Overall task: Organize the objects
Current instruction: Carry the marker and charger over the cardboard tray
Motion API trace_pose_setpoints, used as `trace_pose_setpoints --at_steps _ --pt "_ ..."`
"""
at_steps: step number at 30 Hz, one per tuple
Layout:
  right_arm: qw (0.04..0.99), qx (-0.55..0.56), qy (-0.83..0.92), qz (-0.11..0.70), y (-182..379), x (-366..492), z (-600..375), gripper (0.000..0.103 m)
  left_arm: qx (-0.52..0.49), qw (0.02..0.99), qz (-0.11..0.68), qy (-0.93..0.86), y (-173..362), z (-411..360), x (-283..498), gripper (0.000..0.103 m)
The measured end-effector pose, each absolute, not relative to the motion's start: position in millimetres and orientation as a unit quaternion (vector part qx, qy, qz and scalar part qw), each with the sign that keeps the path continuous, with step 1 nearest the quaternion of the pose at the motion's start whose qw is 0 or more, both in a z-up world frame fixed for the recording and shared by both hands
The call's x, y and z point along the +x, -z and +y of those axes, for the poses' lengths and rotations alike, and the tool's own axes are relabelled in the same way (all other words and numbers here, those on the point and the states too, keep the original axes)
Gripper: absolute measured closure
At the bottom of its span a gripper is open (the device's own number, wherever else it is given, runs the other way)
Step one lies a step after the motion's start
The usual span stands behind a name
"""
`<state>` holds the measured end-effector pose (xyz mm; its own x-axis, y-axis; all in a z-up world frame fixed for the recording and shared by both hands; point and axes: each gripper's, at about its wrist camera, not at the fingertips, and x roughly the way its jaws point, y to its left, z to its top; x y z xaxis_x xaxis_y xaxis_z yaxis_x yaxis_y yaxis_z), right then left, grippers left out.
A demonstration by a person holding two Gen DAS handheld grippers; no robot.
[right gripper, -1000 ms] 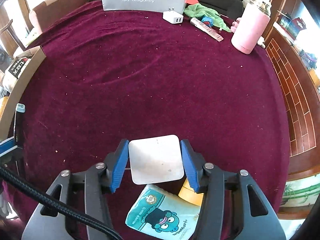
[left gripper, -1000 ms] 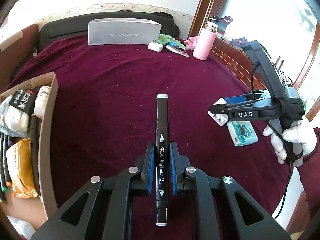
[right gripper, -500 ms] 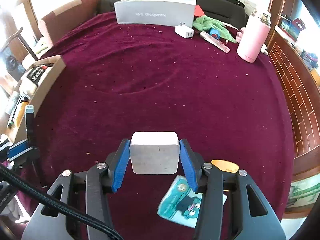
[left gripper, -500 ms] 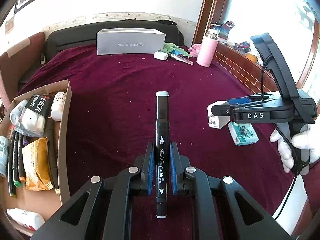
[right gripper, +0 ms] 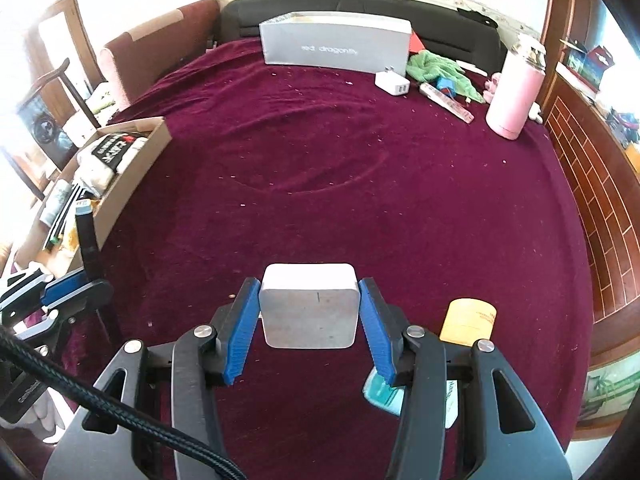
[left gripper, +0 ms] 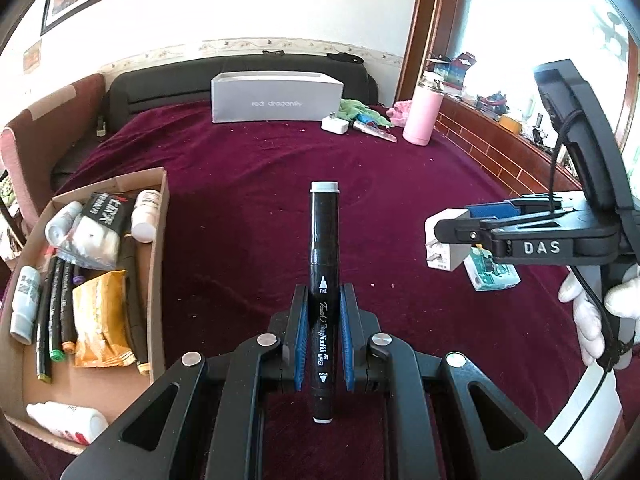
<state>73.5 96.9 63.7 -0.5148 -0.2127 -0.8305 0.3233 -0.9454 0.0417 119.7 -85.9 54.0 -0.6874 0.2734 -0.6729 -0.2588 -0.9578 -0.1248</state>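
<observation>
Above the maroon cloth (right gripper: 360, 184), left fingers (left gripper: 298, 336) clamp a marker (left gripper: 324, 240); right fingers (right gripper: 240, 332) clamp a charger (right gripper: 308, 306).

We see broad open maroon bedspread (right gripper: 360, 184) across the middle. The cardboard box (left gripper: 158, 240) blocks the left edge; the grey box (right gripper: 336, 46), white charger (right gripper: 393, 83) and pink bottle (right gripper: 516, 92) line the far side.

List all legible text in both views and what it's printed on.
"red dragonfly": long grey box at the back of the maroon cloth.
"DAS": side of the right gripper, gripping a white charger.
"FINE", "ART MARKER": black marker in the left gripper; its script brand unclear.
Black-and-white packet in the cardboard box: blurred.
Yellow jar label: too small.
</observation>
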Motion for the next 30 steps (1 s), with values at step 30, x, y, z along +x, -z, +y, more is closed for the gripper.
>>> trace_pose_setpoints --at_steps 30 --pt "0.319 0.431 0.843 0.047 -90 112 -59 0.054 -0.292 0.050 -0.073 -0.952 -100 -225 161 0.088"
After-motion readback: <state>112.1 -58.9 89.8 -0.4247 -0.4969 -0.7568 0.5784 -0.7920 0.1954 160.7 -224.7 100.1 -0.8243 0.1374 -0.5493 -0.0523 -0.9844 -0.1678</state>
